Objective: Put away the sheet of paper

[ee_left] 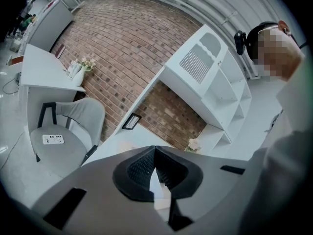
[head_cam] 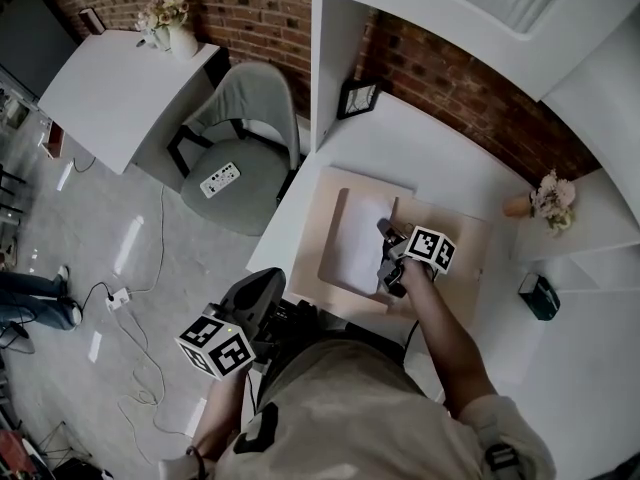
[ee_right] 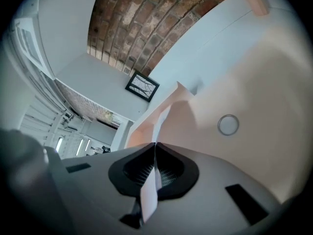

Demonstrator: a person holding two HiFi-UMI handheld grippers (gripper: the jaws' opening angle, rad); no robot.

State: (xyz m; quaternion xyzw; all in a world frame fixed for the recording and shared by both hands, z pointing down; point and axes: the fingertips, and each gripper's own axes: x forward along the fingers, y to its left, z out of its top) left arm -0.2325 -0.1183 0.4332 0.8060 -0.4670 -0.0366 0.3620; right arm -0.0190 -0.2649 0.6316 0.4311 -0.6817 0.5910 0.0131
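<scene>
A white sheet of paper lies in an open beige folder on the white desk. My right gripper is at the sheet's right edge and is shut on it. In the right gripper view the sheet runs edge-on through the closed jaws of the right gripper, with the folder's beige flap raised beyond. My left gripper hangs off the desk's front edge near my body, shut and holding nothing. In its own view the left gripper has its jaws together.
On the desk stand a black picture frame, dried flowers and a dark box. White shelves rise above it. A grey chair carrying a remote stands to the left, beside another white table.
</scene>
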